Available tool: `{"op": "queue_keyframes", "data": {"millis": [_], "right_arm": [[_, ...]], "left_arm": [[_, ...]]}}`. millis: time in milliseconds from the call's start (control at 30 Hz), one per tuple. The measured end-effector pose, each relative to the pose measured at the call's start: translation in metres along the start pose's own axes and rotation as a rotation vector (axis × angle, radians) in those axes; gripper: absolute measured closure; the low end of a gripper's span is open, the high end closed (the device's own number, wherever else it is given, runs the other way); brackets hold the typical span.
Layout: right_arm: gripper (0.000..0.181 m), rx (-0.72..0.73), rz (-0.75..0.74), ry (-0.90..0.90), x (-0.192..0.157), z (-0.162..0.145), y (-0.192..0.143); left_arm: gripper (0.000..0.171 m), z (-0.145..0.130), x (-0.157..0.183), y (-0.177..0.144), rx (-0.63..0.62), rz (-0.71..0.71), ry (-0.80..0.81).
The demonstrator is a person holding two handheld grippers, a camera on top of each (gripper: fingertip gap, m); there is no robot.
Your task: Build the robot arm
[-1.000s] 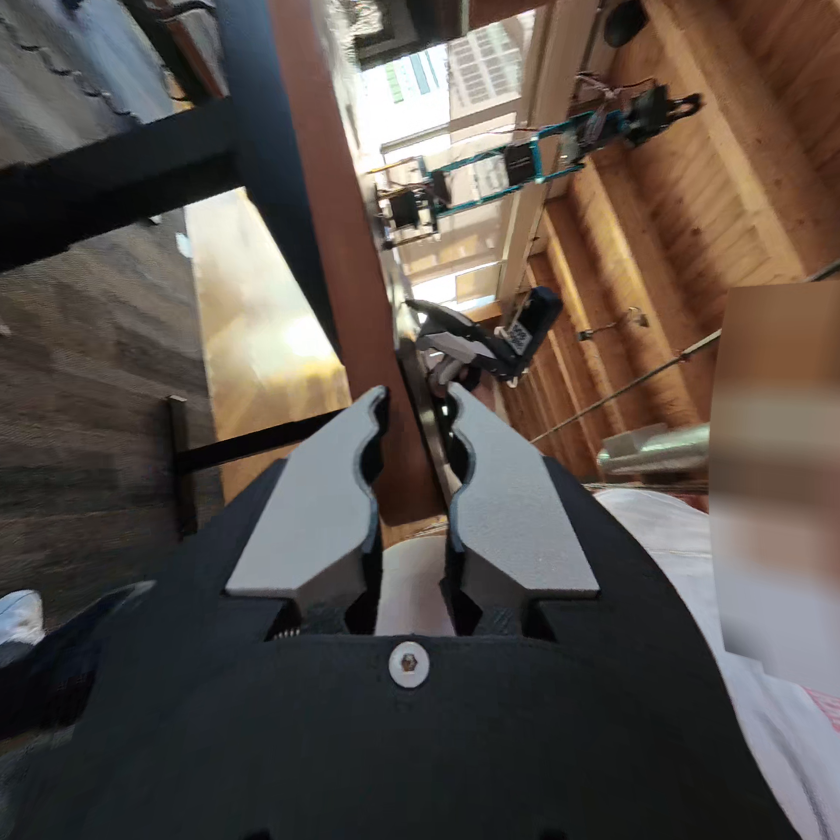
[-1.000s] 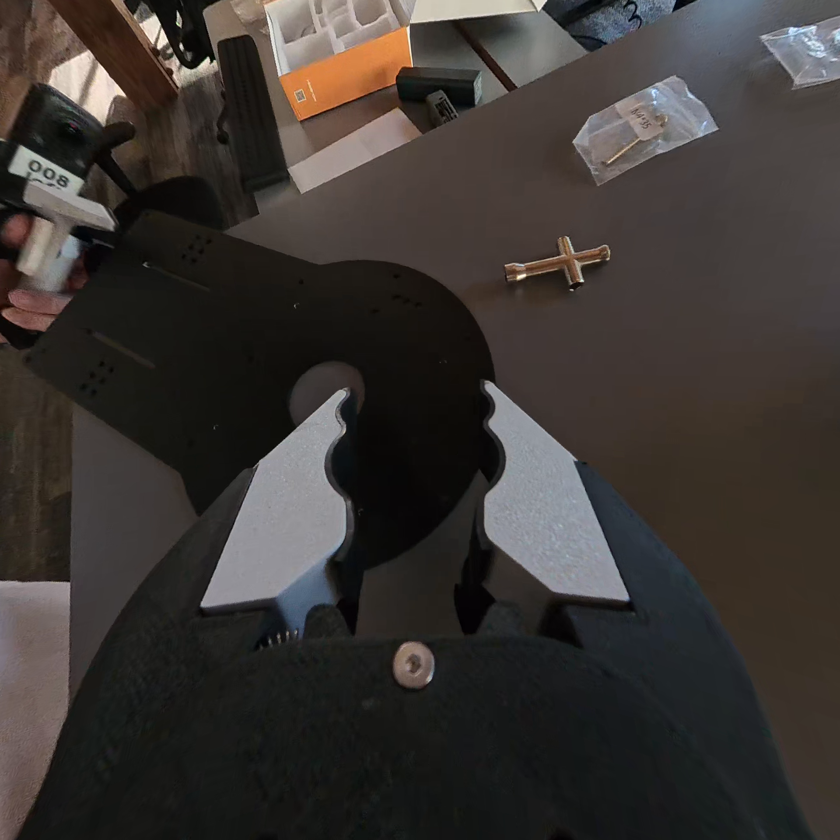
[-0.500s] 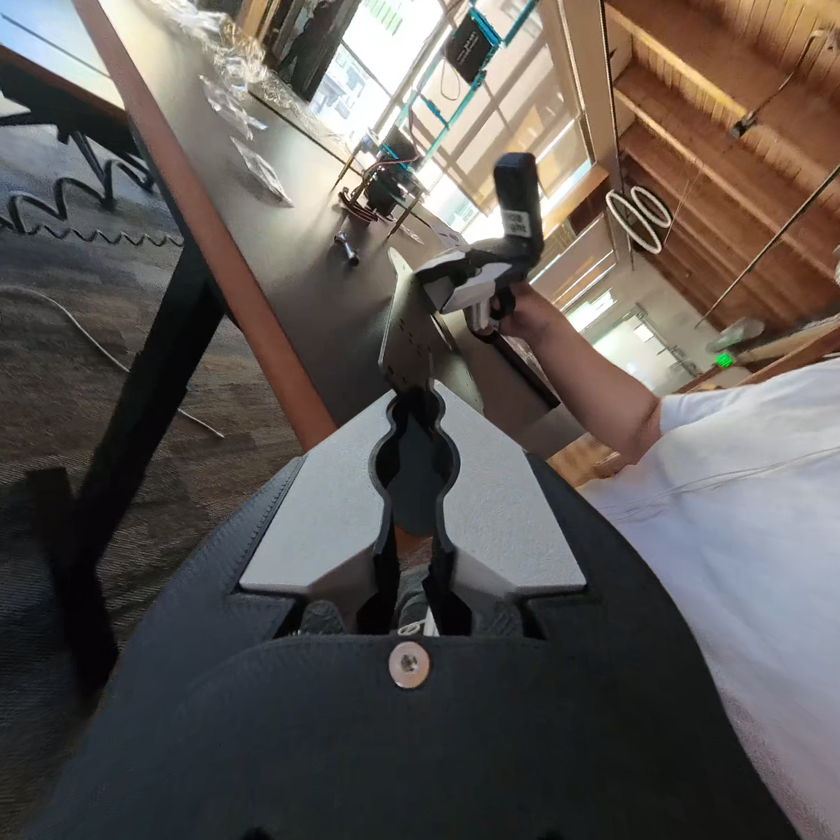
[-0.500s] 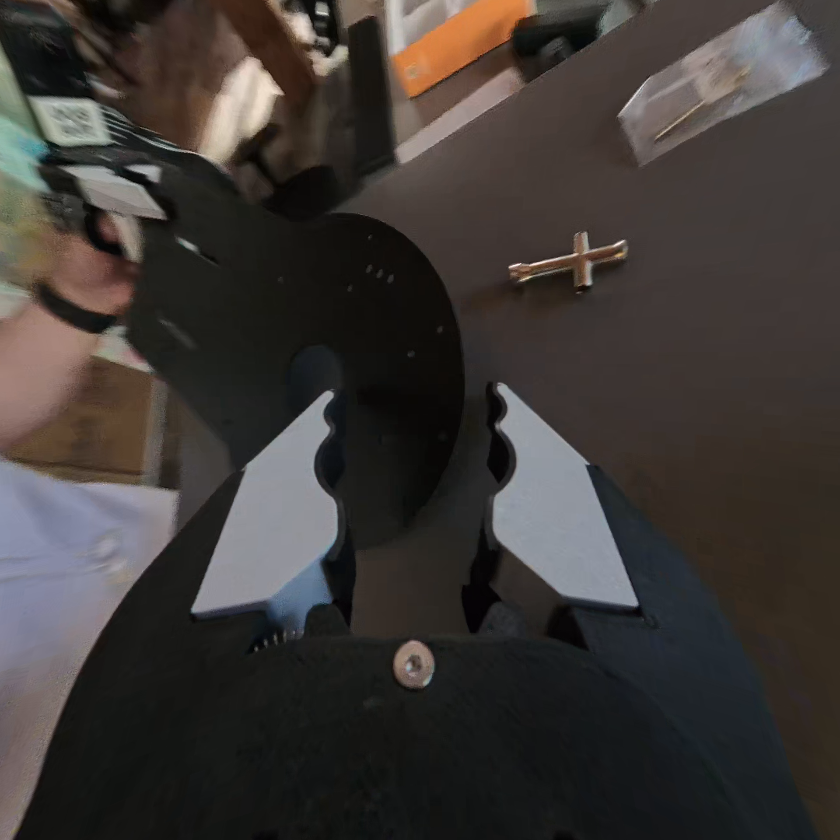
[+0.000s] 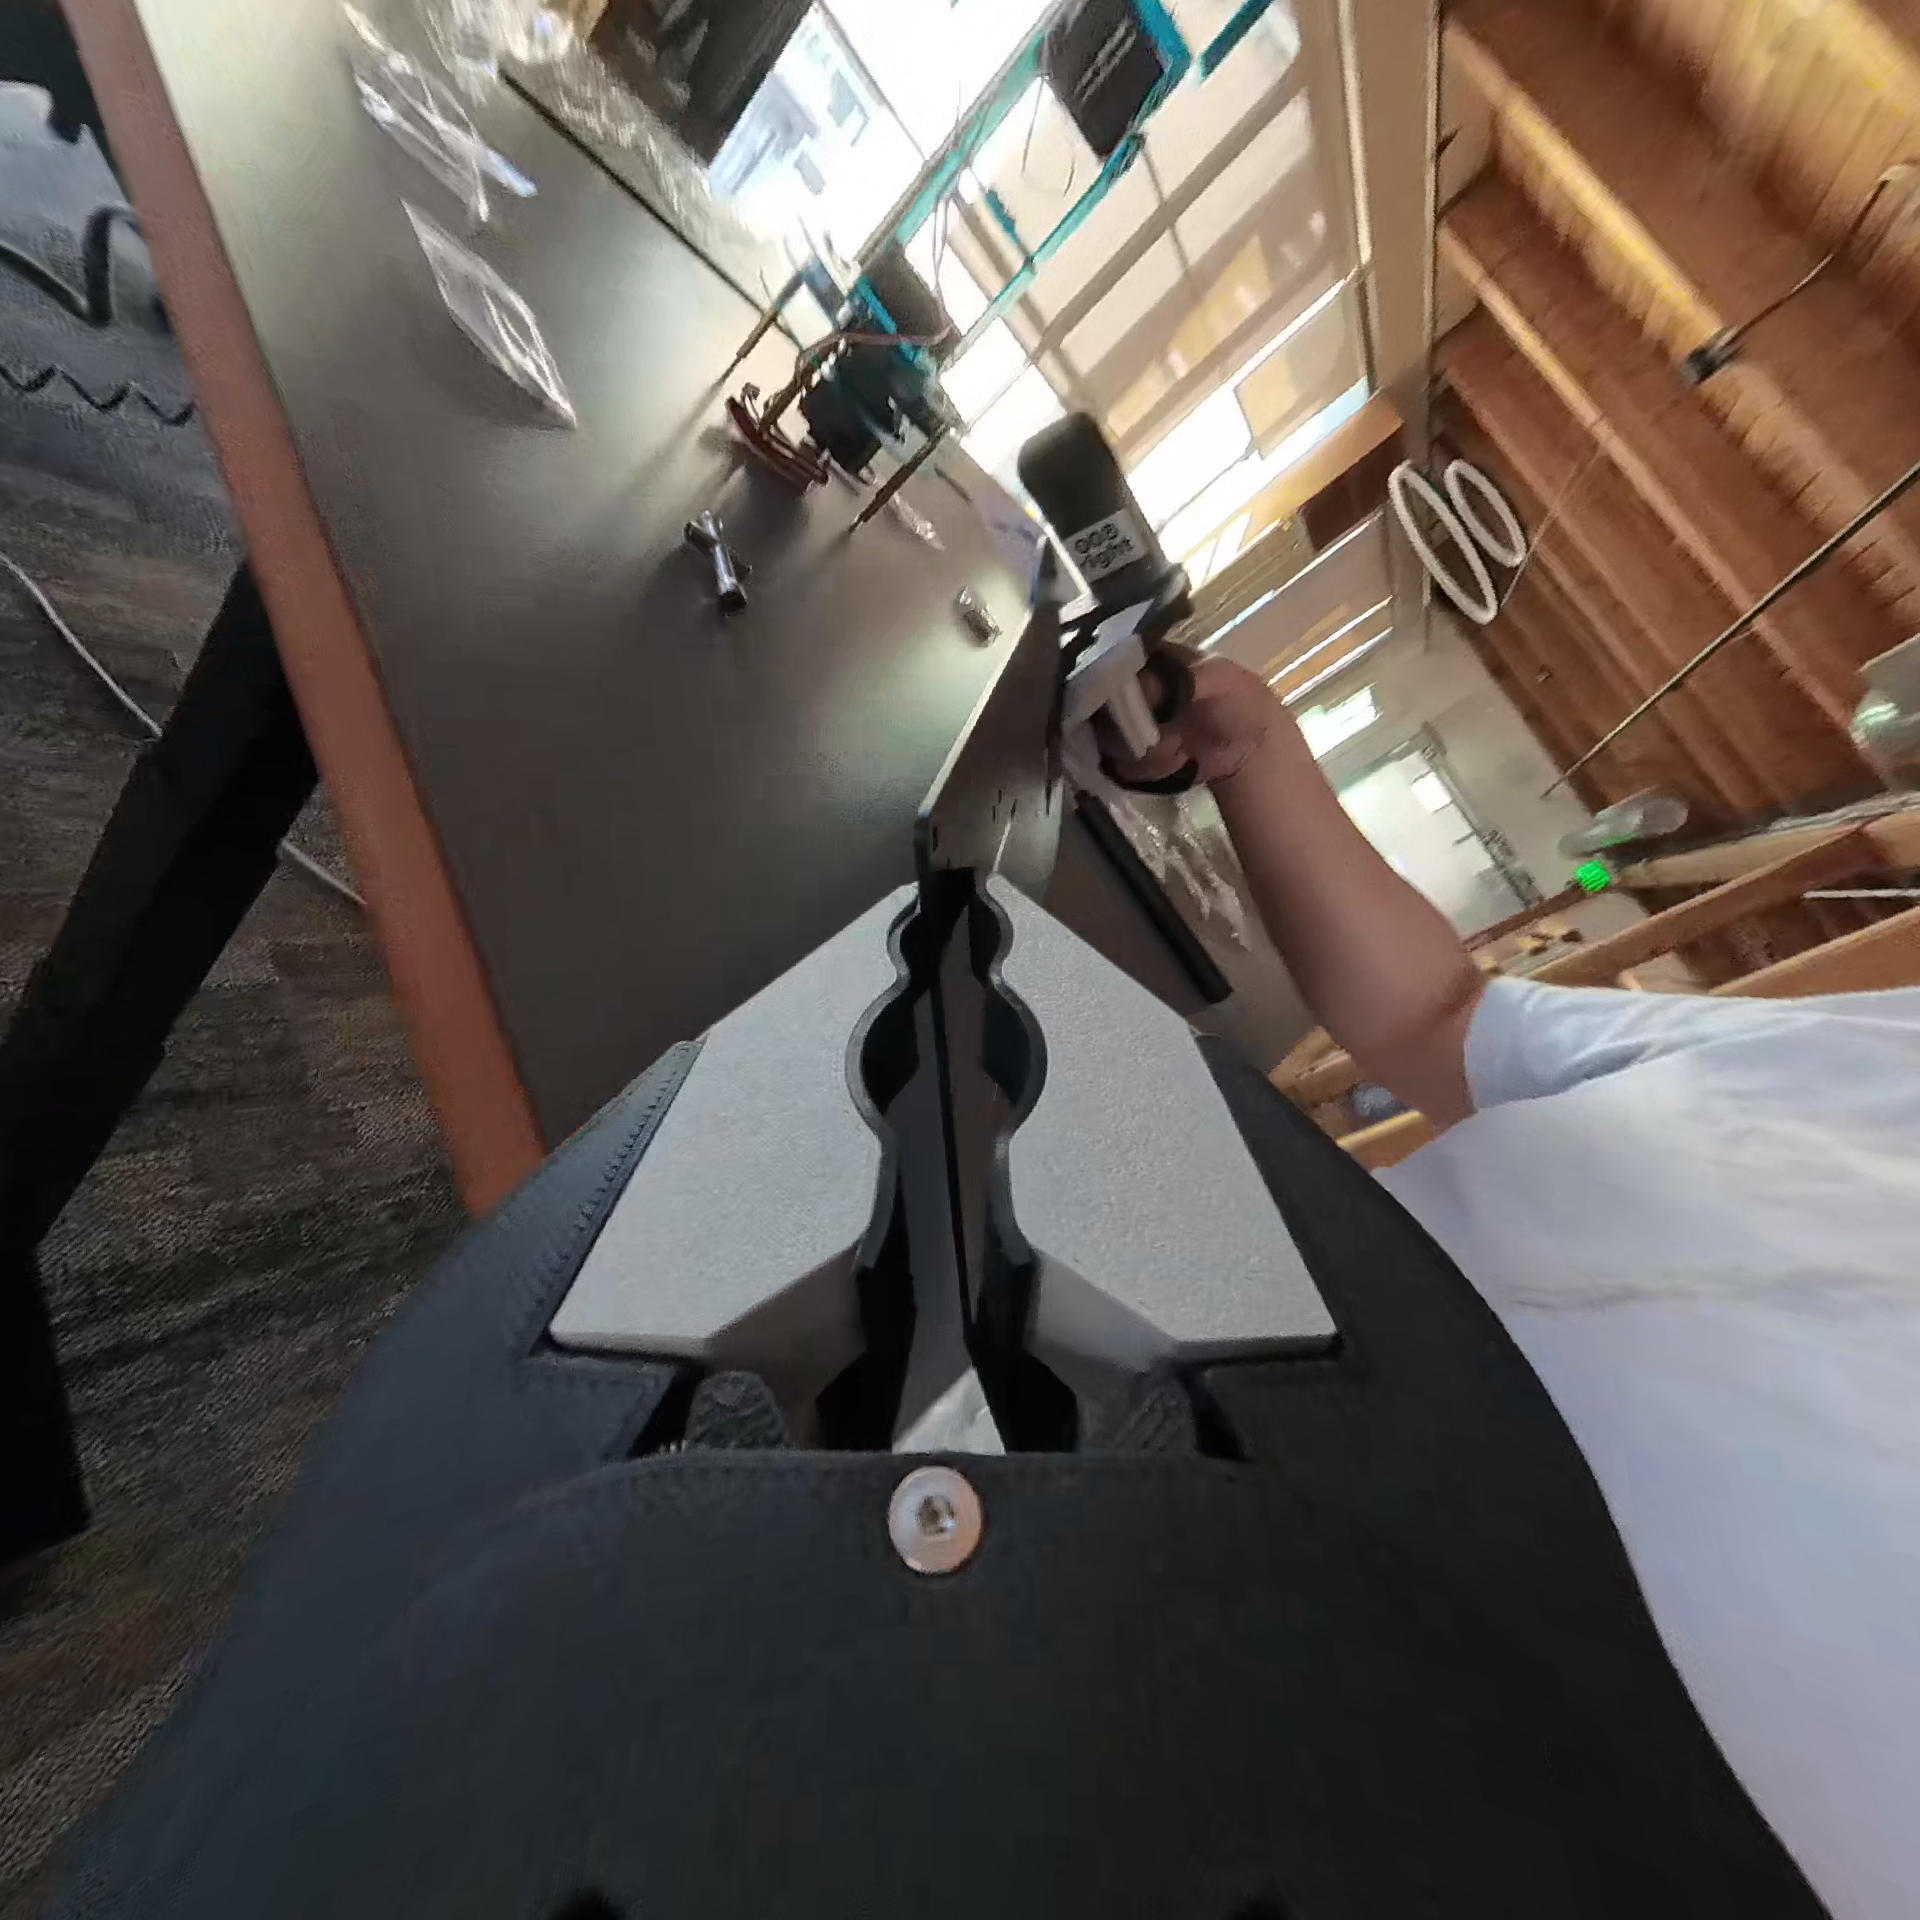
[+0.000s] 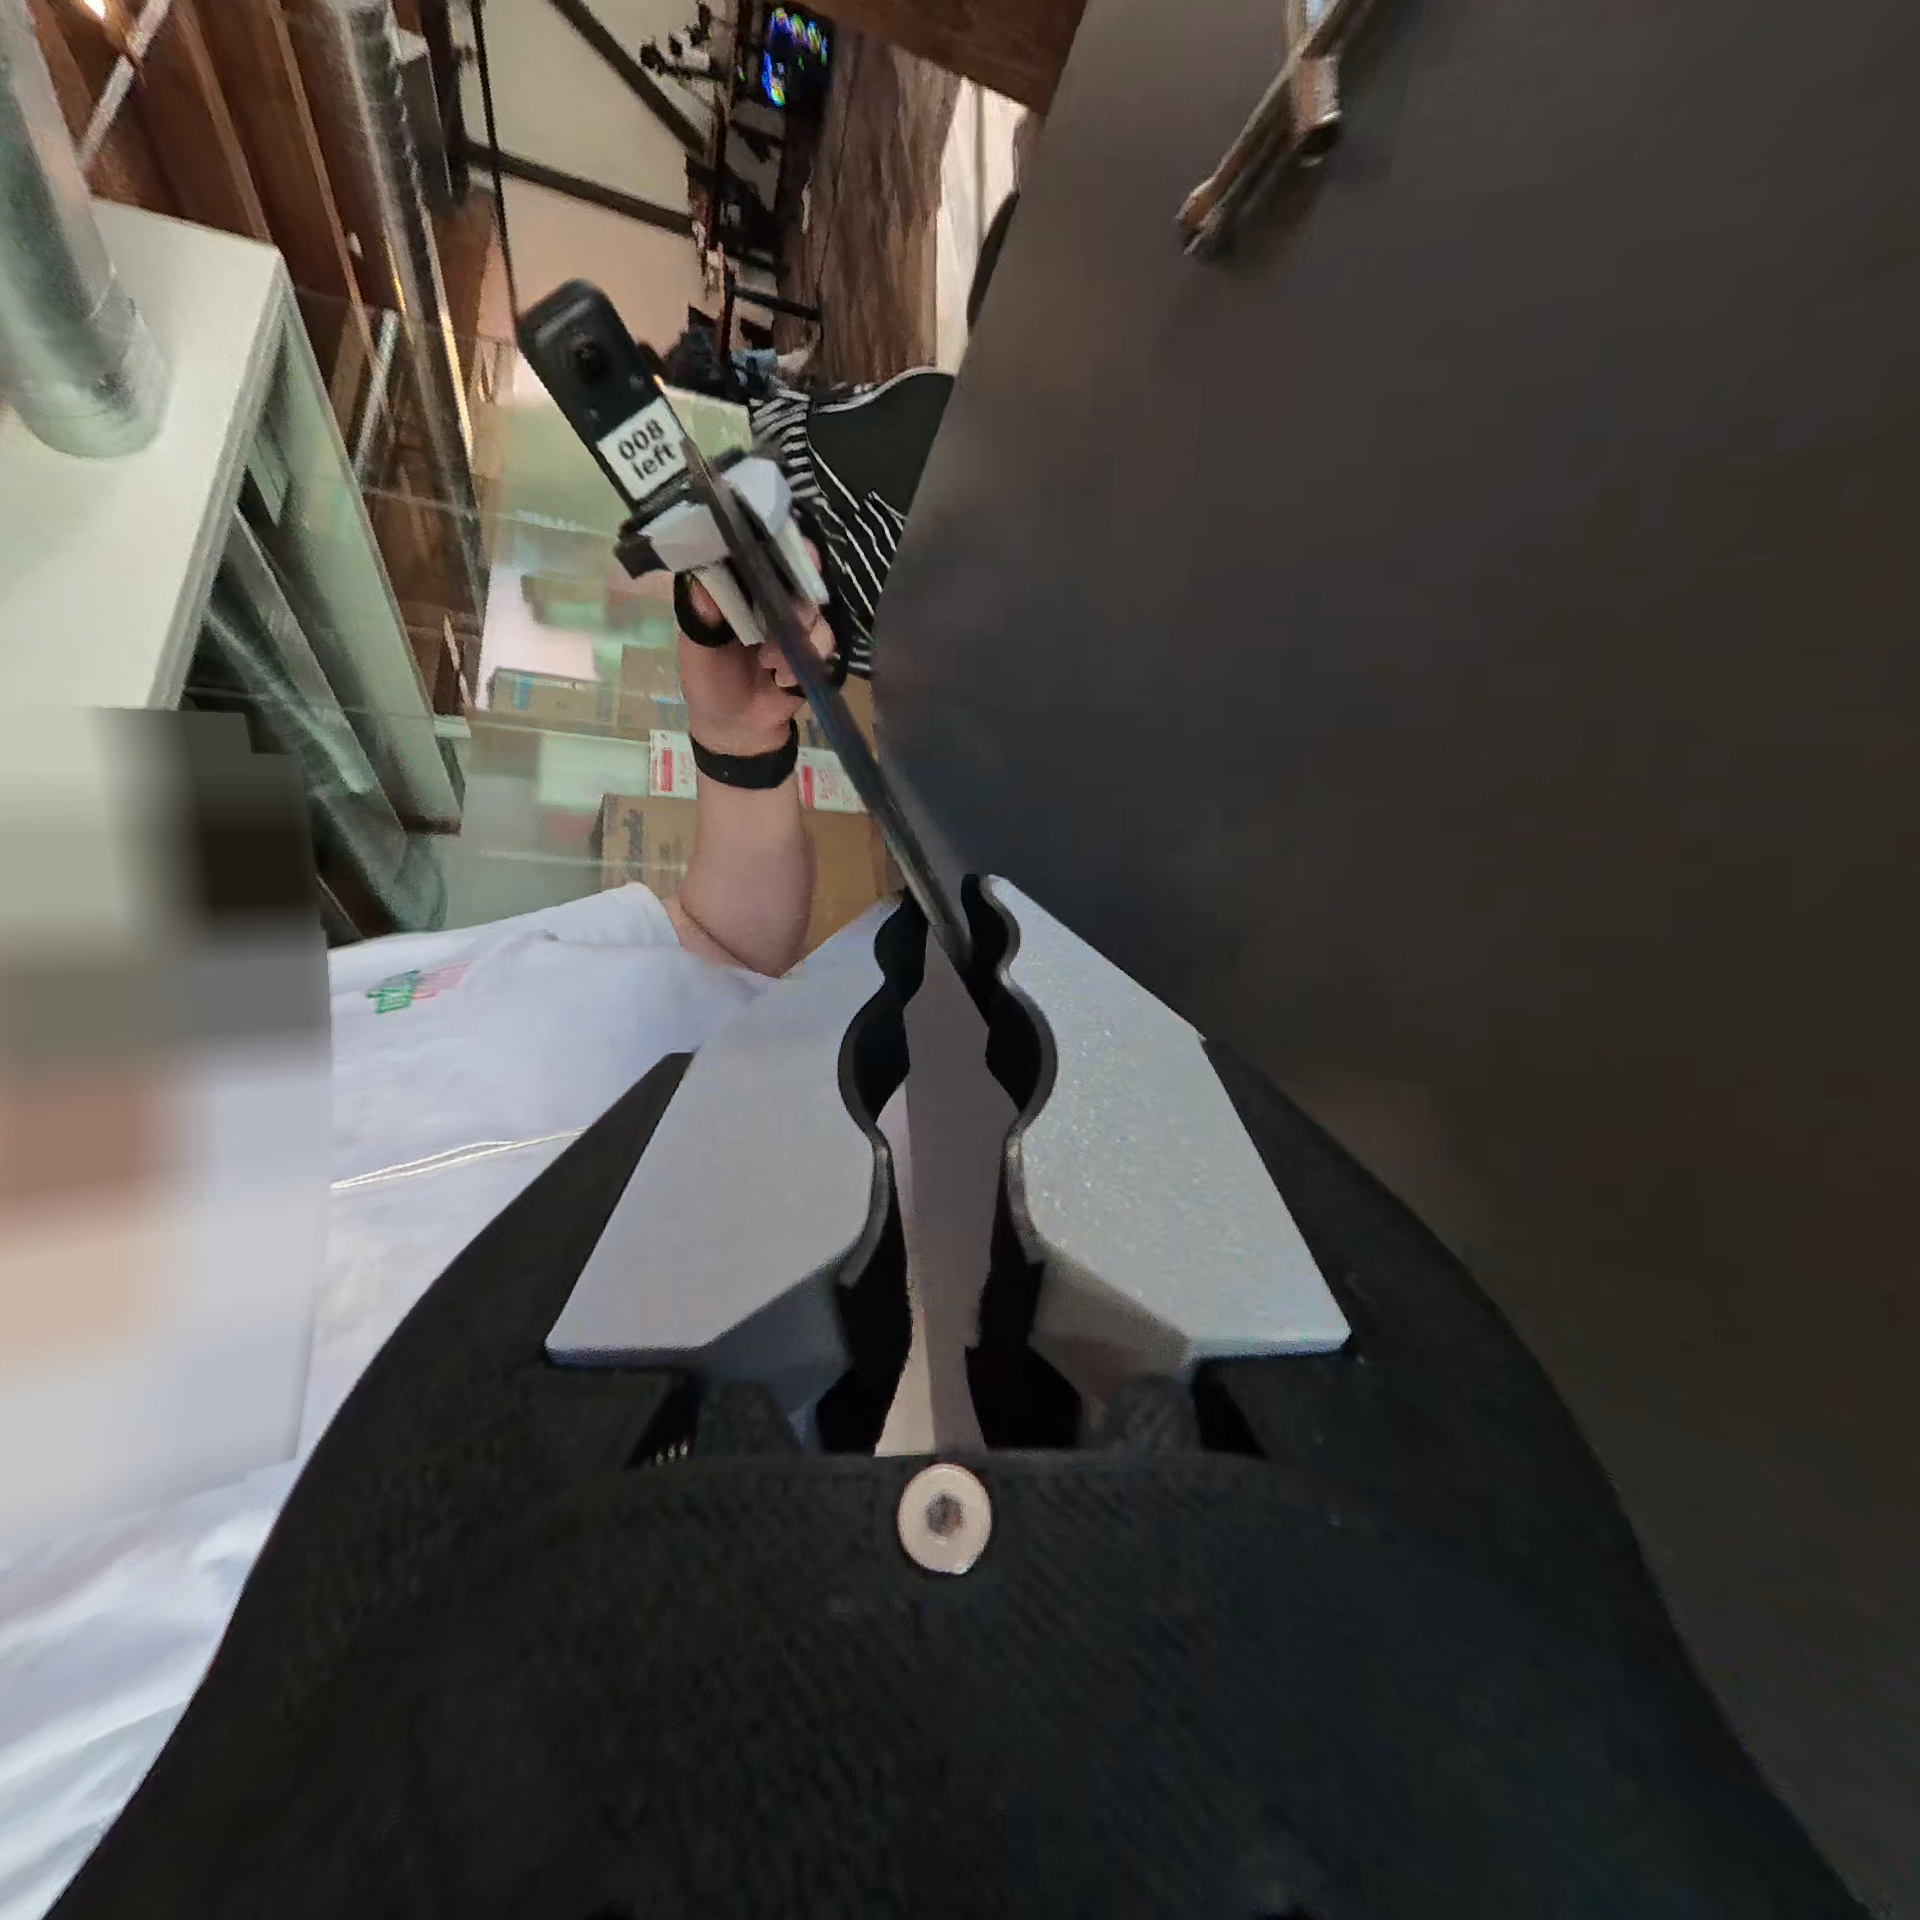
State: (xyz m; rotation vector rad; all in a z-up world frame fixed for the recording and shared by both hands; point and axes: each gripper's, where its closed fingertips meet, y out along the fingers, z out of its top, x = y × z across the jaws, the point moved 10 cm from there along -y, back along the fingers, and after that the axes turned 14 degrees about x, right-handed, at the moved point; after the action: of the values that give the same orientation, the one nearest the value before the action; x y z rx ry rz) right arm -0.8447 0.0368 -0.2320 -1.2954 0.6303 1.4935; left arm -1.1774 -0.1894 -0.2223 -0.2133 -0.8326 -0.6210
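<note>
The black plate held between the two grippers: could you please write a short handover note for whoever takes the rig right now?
Left gripper: shut on one edge of the black plate.
Right gripper: shut on the opposite edge.
The plate is held between them, tilted up on edge, over the near side of the dark table.
A metal cross wrench and clear bags lie on the table, untouched.
Neither gripper can let go without the other bearing the plate alone.

Black plate (image 5: 992, 774) edge-on, its outline untellable; cross-shaped metal tool (image 6: 1273, 125) blurred, cut by top edge.
</note>
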Motion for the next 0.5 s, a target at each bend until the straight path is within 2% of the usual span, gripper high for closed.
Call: {"op": "queue_keyframes", "data": {"millis": [133,233,333,500], "right_arm": [[0.177,0.021,0.030,0.027,0.009,-0.002,-0.041],[0.180,0.010,0.062,0.066,0.012,-0.005,-0.058],[0.180,-0.037,0.047,0.070,0.017,-0.005,-0.060],[0.180,-0.068,0.083,0.054,0.021,0.001,-0.054]], "left_arm": [[0.166,-0.009,-0.001,0.042,-0.076,0.001,-0.018],[0.158,-0.017,-0.007,0.062,-0.165,0.063,-0.026],[0.151,-0.024,-0.009,0.071,-0.241,0.172,-0.030],[0.148,-0.025,-0.009,0.067,-0.197,0.228,-0.068]]}}
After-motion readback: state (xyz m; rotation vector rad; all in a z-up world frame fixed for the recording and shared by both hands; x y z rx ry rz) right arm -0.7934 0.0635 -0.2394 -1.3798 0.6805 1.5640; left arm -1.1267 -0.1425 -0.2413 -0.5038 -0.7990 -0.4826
